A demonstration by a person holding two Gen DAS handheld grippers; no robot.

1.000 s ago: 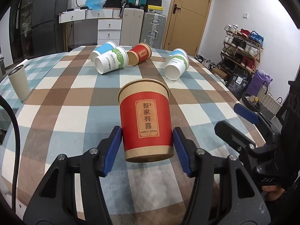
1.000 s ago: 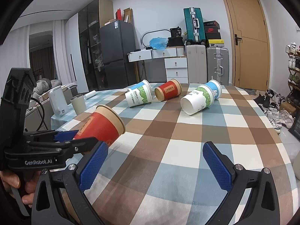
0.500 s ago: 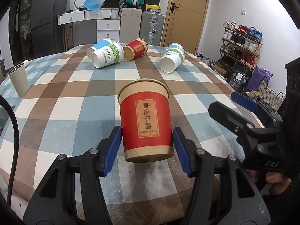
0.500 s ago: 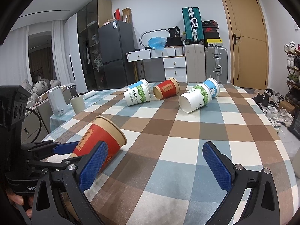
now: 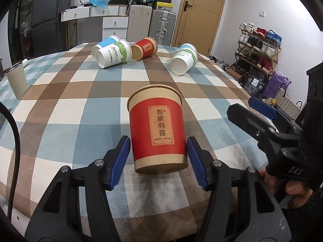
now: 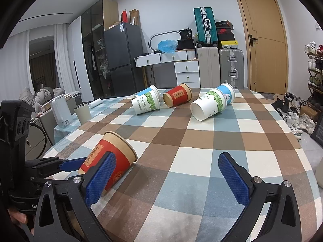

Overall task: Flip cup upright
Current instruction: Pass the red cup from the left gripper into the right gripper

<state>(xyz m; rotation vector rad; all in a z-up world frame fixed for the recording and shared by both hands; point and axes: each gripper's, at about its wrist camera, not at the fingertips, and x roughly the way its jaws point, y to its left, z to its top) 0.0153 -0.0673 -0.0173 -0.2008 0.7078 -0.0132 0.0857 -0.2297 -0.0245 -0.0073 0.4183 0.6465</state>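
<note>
Red paper cup (image 5: 158, 130) with a kraft-brown rim and a label of Chinese characters sits clamped between the blue pads of the left gripper (image 5: 157, 157), gripped low near its base. From the right wrist view the same cup (image 6: 110, 157) is plainly tilted, its mouth pointing toward about one o'clock and its lower rim close to the checked tablecloth (image 6: 201, 141); whether it touches the cloth I cannot tell. So the step in hand looks like the turning itself: the cup is grasped but not yet stood up.

The right gripper (image 6: 167, 177) hangs with its jaws spread wide and nothing between them, just beside the cup at its three o'clock.

By my reckoning the next move calls for rolling the left wrist until the base faces down, setting the cup flat on the cloth, then letting go gently so that the light paper does not tip.

Farther off, toward twelve o'clock, other paper cups lie on their sides: a white-and-green PAPERCUPS cup (image 5: 113, 55), a second red cup (image 5: 144, 48) and another white cup (image 5: 182, 61). A grey tumbler (image 5: 16, 80) stands upright at about ten o'clock.
</note>
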